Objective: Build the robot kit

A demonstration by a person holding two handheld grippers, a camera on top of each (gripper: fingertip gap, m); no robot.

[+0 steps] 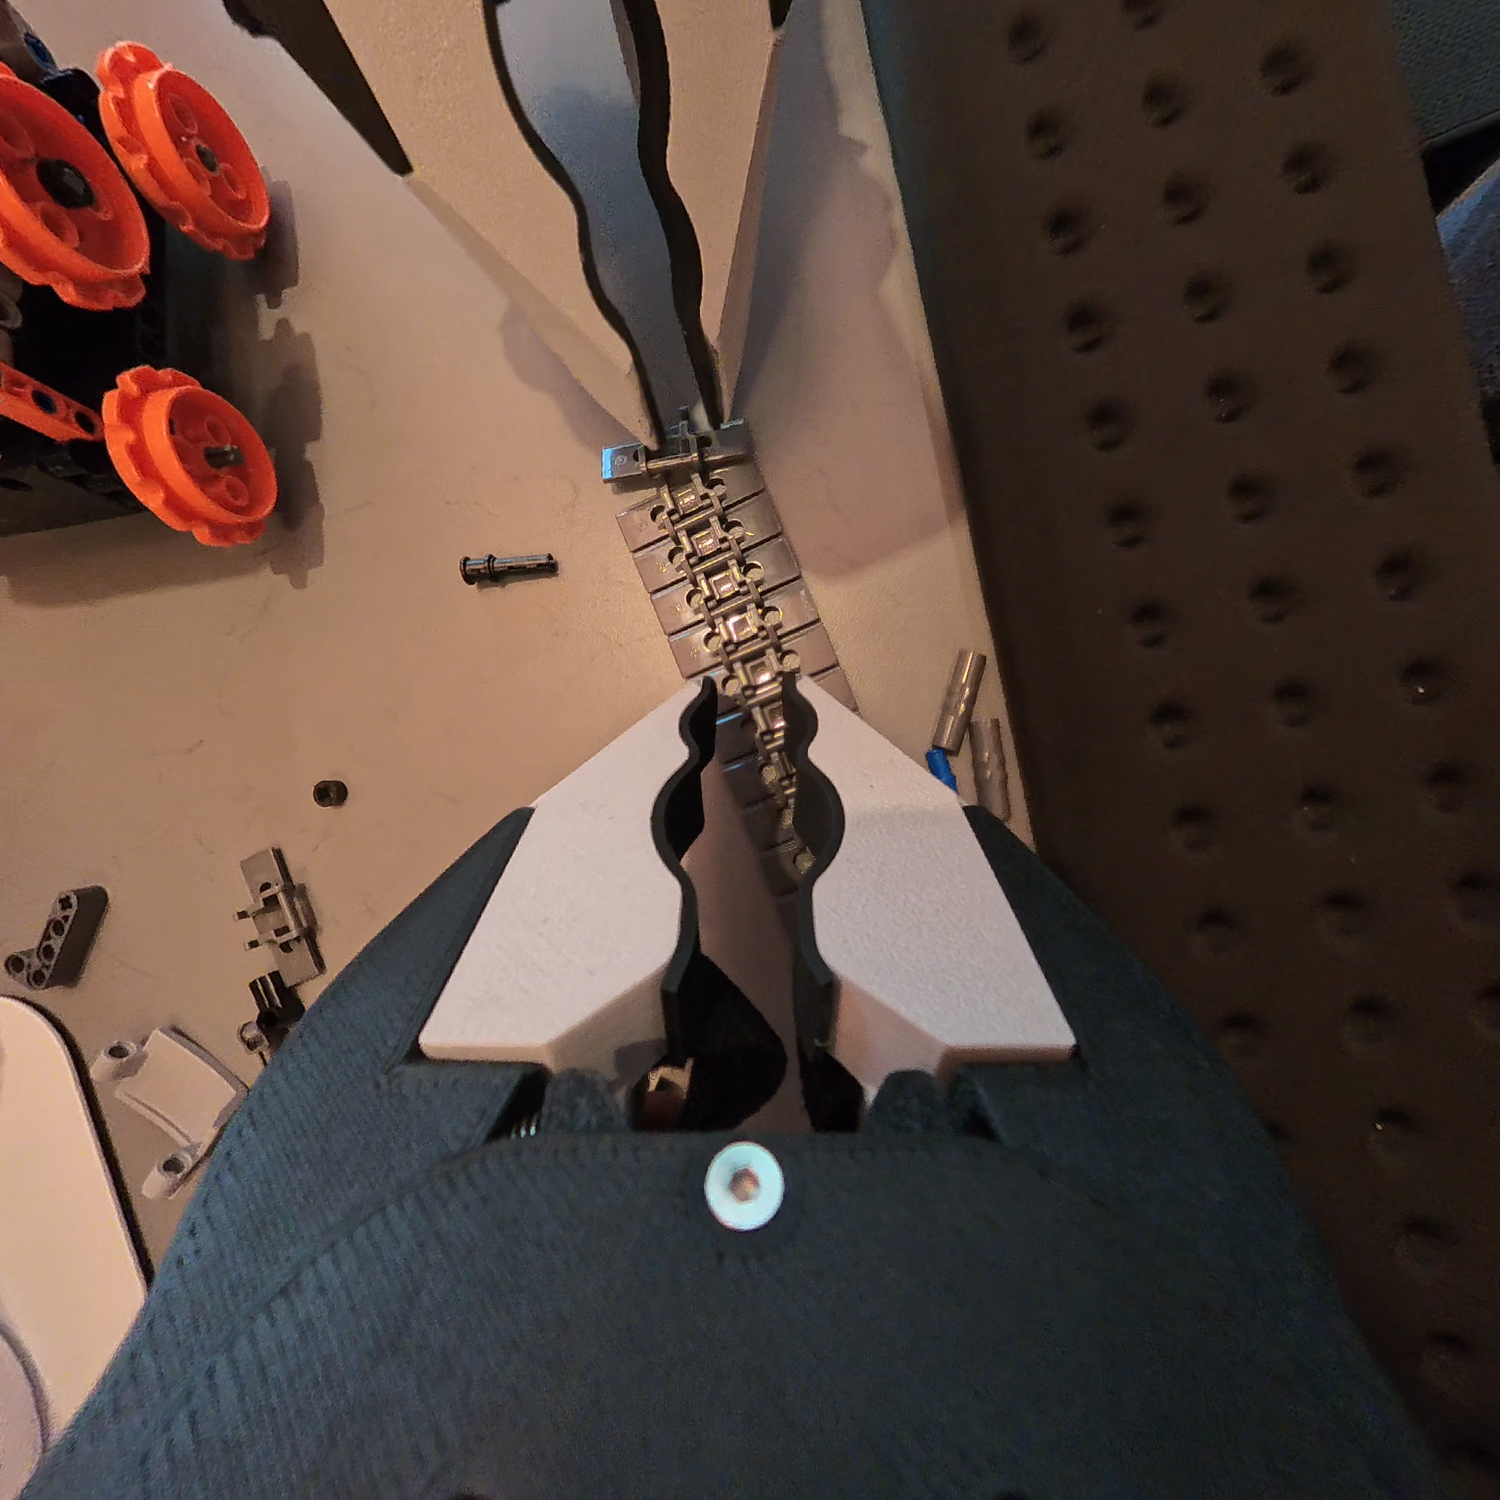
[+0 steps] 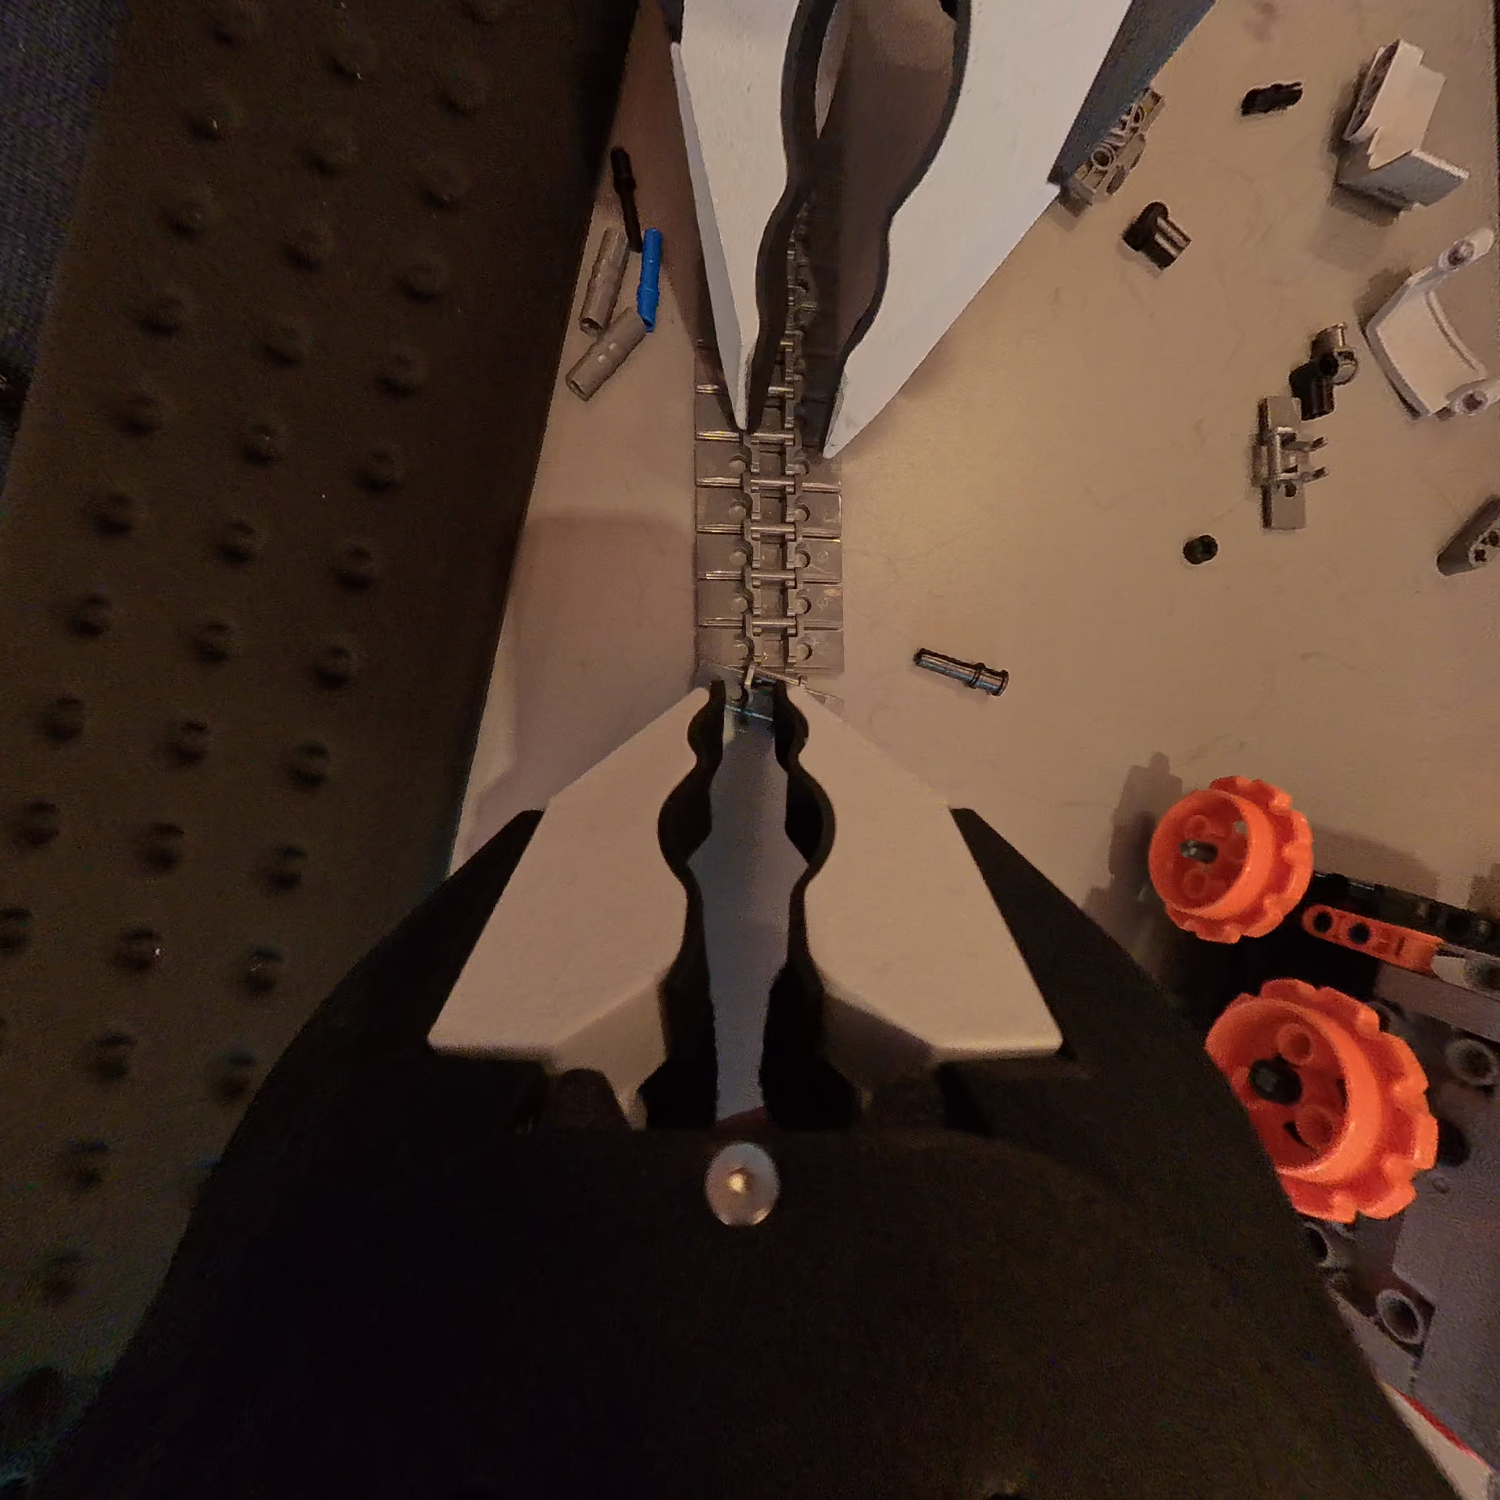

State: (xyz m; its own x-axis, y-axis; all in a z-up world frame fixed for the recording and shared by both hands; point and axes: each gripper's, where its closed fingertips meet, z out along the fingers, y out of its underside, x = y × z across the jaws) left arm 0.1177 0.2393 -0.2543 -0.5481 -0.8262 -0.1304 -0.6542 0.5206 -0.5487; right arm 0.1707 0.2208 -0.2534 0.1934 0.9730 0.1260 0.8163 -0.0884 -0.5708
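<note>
A grey track chain (image 1: 722,584) of linked tread plates lies stretched on the beige tabletop (image 1: 365,690) between my two grippers, which face each other. My left gripper (image 1: 751,690) is shut on the near part of the chain, whose links run back between its black pads. My right gripper (image 1: 690,418) comes in from the far side and pinches the chain's far end link. In the right wrist view my right gripper (image 2: 745,690) is shut on the end link of the chain (image 2: 771,560), and the left gripper (image 2: 787,434) holds the other end.
A black model with orange sprocket wheels (image 1: 191,454) (image 2: 1230,856) stands to one side. A dark studded mat (image 1: 1217,649) (image 2: 243,568) borders the other. Loose parts lie about: a black pin (image 1: 507,566), grey tubes (image 1: 962,698), a blue pin (image 2: 649,276), a single track link (image 1: 280,913), a white curved panel (image 1: 174,1088). Spacing between my two grippers at the tips: around 6 centimetres. The white curved panel (image 1: 174,1088) is about 20 centimetres from both grippers' fingertips. It is also in sight in the right wrist view (image 2: 1428,358).
</note>
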